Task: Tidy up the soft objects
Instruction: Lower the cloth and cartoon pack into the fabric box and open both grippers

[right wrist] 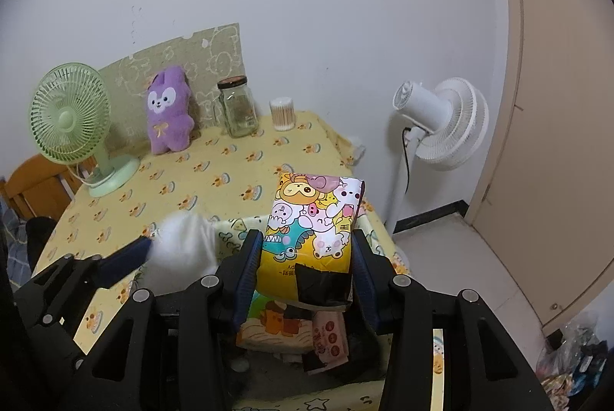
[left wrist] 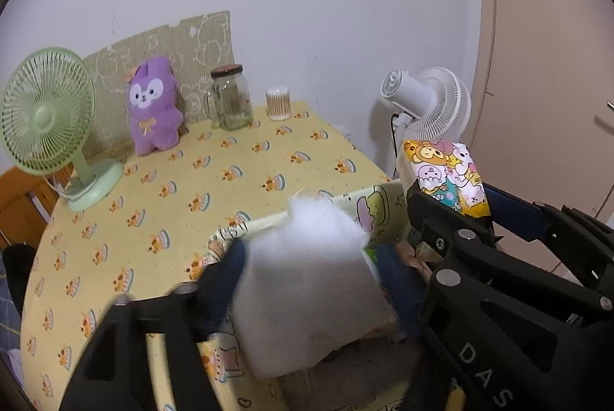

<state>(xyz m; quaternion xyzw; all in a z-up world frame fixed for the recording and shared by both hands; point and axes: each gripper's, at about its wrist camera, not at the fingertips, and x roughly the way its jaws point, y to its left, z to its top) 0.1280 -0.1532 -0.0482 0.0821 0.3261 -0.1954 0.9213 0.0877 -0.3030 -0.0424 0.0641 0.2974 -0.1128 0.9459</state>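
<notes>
A white wad of stuffing (left wrist: 307, 280) hangs, blurred, between the blue pads of my left gripper (left wrist: 311, 276) over a cartoon-print storage box (left wrist: 378, 203). The jaws stand wide and the wad sits loosely between them. Seen from the right wrist, the wad (right wrist: 184, 246) lies against the one left finger (right wrist: 126, 255) that shows. My right gripper (right wrist: 307, 246) is shut on a colourful cartoon tissue pack (right wrist: 314, 223), held upright above the same box (right wrist: 226, 225). That pack (left wrist: 449, 177) also shows from the left wrist. A purple plush rabbit (left wrist: 153, 108) leans at the table's back.
The box holds a pink packet (right wrist: 330, 334) and other packs. On the yellow tablecloth (left wrist: 215, 180) stand a green desk fan (left wrist: 46, 115), a glass jar (left wrist: 230, 100) and a cotton-swab tub (left wrist: 278, 103). A white standing fan (right wrist: 437, 123) and a beige door (right wrist: 556, 142) are at right.
</notes>
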